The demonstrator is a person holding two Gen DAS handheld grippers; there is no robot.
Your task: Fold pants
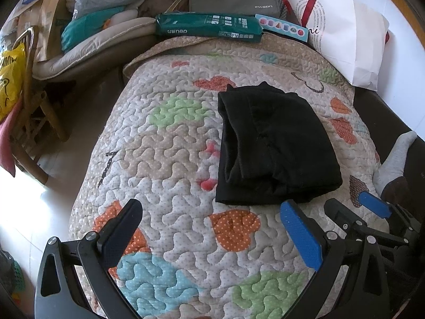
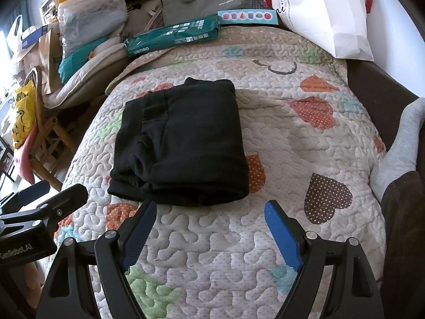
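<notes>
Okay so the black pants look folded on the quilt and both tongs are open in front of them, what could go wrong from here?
1. The folded black pants look loose at the left side, where the layers gape; a nudge from the right tongs, just short of the near edge, could undo the fold.
2. The left tongs and right tongs sit close together, so they might collide.
3. The quilt is soft, so pads could snag it.

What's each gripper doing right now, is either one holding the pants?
Left gripper: open, holding nothing, clear of the folded black fabric pants.
Right gripper: open, empty, above the heart-patterned quilted cover, just short of the pants.
</notes>
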